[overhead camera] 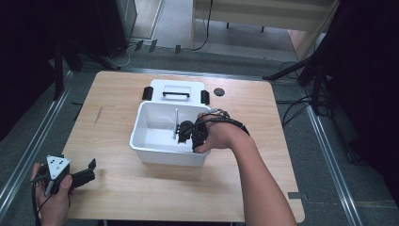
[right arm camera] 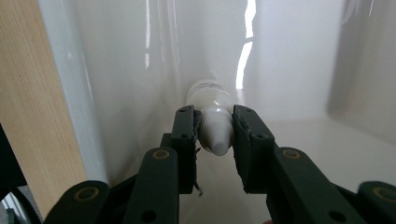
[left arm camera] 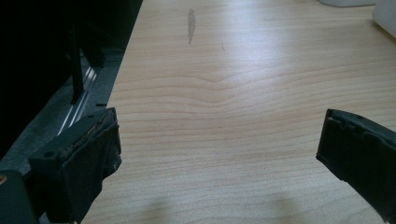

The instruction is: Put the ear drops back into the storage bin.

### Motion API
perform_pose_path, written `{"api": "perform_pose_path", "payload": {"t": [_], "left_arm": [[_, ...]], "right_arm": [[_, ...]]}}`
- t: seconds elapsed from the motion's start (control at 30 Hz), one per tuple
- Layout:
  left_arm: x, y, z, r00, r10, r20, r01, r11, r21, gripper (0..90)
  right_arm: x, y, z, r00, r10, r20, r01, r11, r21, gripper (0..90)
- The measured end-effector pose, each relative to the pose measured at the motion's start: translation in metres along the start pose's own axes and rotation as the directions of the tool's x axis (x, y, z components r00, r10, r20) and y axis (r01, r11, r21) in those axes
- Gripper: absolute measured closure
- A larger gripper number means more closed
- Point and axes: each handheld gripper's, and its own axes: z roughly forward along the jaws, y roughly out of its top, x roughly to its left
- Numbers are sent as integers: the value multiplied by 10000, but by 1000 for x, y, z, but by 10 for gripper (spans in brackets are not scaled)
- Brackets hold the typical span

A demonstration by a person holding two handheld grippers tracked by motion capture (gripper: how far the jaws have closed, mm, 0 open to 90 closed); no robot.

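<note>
Right hand-held gripper (right arm camera: 215,128) is down inside the white bin (overhead camera: 141,141), jaws pinching a small white bottle (right arm camera: 212,112) around its cap end. In the right gripper view the bottle points away along the jaw axis, body sticking out past the pads toward the bin wall and floor corner. Grip is on the narrow neck, probably because that's the only part slim enough to clamp square; the wider body would likely slip. The high view shows the hand (overhead camera: 219,136) coming over the near right rim, wrist angled in so the jaws reach the interior.

Can't tell if the bottle rests on the bin floor or hangs just above it. Whether it's going in or coming out, I can't say from this.

Left hand-held gripper (overhead camera: 80,176) sits at the near left corner of the worktop (overhead camera: 117,188), well apart from the bin, jaws spread, nothing between them, just bare wood under them in the left gripper view. Looks parked so it stays clear of the right arm's path.

Lid (overhead camera: 176,92) lies flat behind the bin, touching or just beside its far rim, handle up, so the opening is free. Small dark disc (overhead camera: 219,92) to the lid's right, unrelated as far as I can judge.

Risk: neck-only pinch lets the bottle pivot if it bumps the wall.
</note>
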Motion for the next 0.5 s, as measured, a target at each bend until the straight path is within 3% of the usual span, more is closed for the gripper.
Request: {"api": "perform_pose_path", "payload": {"t": [0.5], "left_arm": [[0, 0, 0, 10000, -33, 0, 33, 10000, 10, 0]], "right_arm": [[-6, 2, 6, 9997, 219, -76, -218, 9995, 231, 717]]}}
